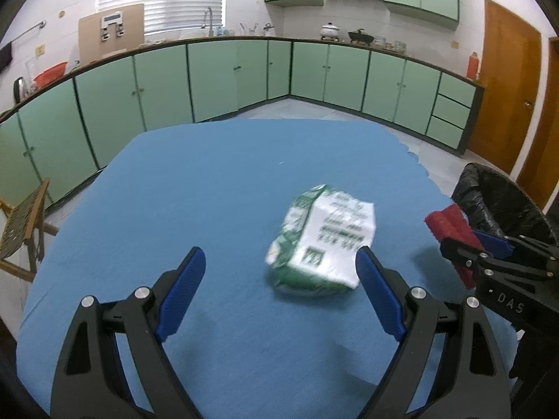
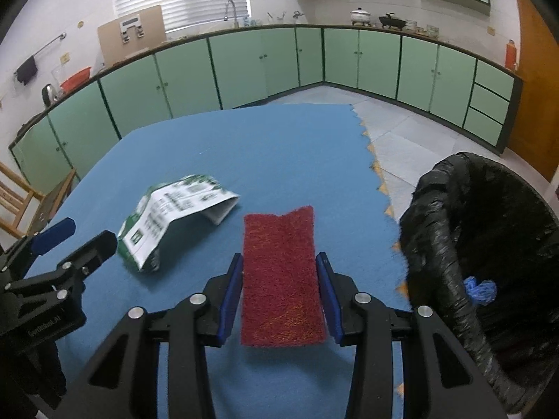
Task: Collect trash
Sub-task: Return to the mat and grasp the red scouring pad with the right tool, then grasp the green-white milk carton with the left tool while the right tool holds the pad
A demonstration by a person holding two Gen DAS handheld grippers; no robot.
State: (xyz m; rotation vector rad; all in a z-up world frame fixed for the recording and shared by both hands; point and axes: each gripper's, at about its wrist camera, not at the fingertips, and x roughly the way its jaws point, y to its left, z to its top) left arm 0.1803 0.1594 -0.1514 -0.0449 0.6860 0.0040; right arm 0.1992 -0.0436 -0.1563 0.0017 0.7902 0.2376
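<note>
Right gripper (image 2: 279, 262) clamped on the red scouring pad (image 2: 281, 276) – black-lined bin (image 2: 489, 244) just to its right; left gripper (image 1: 281, 258) spread wide, empty – crumpled green-and-white packet (image 1: 323, 237) beside its right finger, on the blue cloth (image 1: 209, 181)

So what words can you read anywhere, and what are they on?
"DAS": white letters on the black body of the right gripper, seen from the left wrist view.
Gray lettering on the black body of the left gripper: too blurred to read.
Black print and a green logo on the green and white packet: too blurred to read.
</note>
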